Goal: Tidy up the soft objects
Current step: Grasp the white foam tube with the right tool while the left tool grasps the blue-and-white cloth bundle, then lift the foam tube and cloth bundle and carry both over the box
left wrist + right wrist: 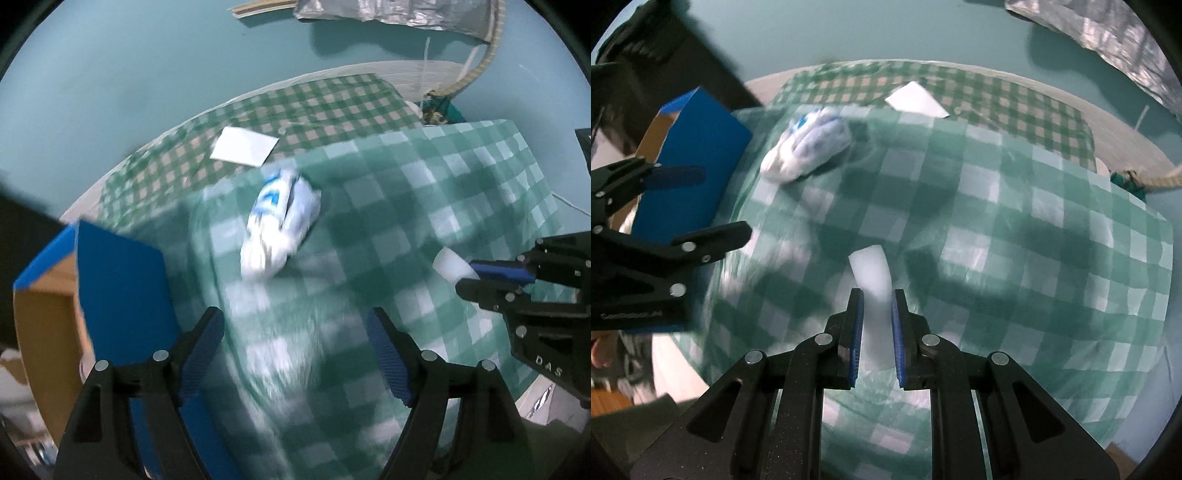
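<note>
Right gripper (877,317) pinches a white strip (871,269); left gripper (295,354) gapes empty — next, probably the white bundle (280,221) into the box (122,280).

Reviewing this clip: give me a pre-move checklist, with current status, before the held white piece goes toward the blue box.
1. Right gripper shut on white strip: ok.
2. Left gripper open, holding nothing: ok.
3. Blue box in view at the left, flap up: ok.
4. What the box holds: cannot tell.
5. White-and-blue bundle resting on the checked cloth, apart from both grippers: ok.
6. Image sharpness for exact positions: not ok, motion blur.
</note>
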Tool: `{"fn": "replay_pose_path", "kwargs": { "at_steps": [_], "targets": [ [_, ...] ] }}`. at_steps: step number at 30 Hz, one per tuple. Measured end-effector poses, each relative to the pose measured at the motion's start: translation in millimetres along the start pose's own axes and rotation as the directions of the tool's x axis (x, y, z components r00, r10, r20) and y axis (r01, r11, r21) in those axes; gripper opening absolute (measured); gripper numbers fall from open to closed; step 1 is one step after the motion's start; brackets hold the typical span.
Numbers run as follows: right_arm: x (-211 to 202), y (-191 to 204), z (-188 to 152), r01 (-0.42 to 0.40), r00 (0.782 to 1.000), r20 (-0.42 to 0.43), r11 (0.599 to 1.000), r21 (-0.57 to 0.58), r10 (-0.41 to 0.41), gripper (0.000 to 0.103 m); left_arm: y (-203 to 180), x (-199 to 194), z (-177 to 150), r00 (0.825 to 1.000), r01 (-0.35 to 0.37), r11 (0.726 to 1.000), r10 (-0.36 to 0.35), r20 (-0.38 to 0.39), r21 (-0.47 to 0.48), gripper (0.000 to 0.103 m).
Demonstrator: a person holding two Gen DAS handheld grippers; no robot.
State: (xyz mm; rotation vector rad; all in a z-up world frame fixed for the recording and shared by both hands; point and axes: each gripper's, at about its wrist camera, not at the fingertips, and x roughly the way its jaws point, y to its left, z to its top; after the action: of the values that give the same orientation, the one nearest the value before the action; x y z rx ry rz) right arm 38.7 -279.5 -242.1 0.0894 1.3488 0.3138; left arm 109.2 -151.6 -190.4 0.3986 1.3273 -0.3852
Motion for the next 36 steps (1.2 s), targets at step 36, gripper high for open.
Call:
{"fn": "replay_pose_path", "kwargs": {
  "at_steps": [36],
  "targets": [
    [-13,8,31,0.095,0.99,0.084,0.977,0.189,-0.113,0.013,18,75,71,0.994,0.086,0.989,-0.077,-0.073,0.122,0.044]
  ]
}}
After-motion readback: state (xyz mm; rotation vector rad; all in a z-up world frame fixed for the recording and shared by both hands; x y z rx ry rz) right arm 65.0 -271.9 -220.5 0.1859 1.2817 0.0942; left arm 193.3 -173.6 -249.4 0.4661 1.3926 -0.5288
